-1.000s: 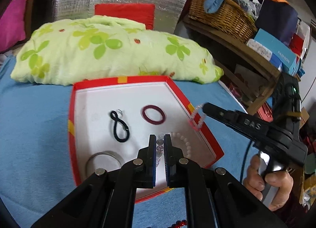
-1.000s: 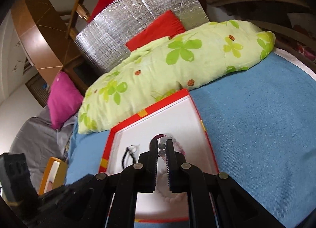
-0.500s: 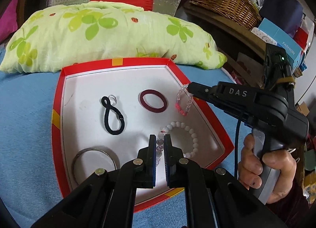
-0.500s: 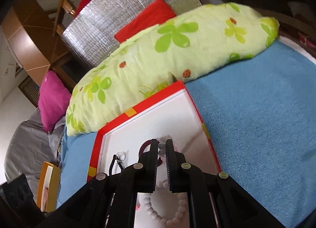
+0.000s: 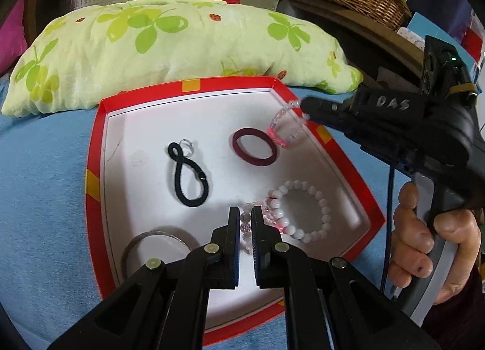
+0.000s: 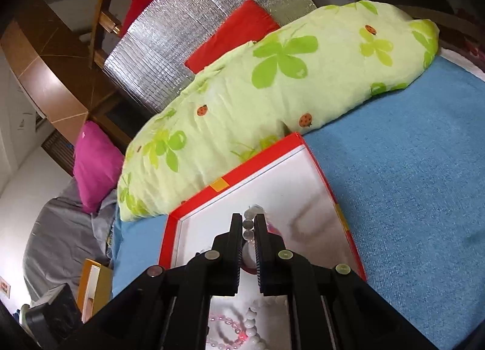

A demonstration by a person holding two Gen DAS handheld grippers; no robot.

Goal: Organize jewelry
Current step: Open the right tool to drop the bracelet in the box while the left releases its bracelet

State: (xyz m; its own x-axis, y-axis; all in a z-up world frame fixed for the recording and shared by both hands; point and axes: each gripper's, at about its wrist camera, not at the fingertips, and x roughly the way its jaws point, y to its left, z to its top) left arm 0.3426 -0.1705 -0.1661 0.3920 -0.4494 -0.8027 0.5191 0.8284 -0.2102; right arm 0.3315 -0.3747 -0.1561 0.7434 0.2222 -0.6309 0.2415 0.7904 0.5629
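The left hand-held gripper (image 5: 245,216) is clamped on a clear-beaded bracelet (image 5: 246,224), whose beads show in the narrow gap between its two fingers, low over the white floor of a red-rimmed tray (image 5: 94,150) that sits on a blue bed cover (image 5: 42,174). Just right of this gripper's tips lies a white bead bracelet (image 5: 303,210), and it looks as if it touches the held strand. Ahead and to the left lies a black hair tie (image 5: 189,177) twisted into a figure eight, with a small clear ring (image 5: 188,145) at its far end; ahead and to the right lies a dark red hair band (image 5: 256,150). Near left of the fingers, partly hidden by them, rests a grey metal bangle (image 5: 151,236). The right hand-held gripper (image 5: 304,106), held by a person's hand (image 5: 424,247), reaches in over the tray's far right corner and is closed on a pink and clear bead bracelet (image 5: 283,130) that hangs from its tip just above the red band. In the right wrist view, beads sit pinched between its fingers (image 6: 248,225). Beyond the tray lies a green floral pillow (image 5: 182,47).
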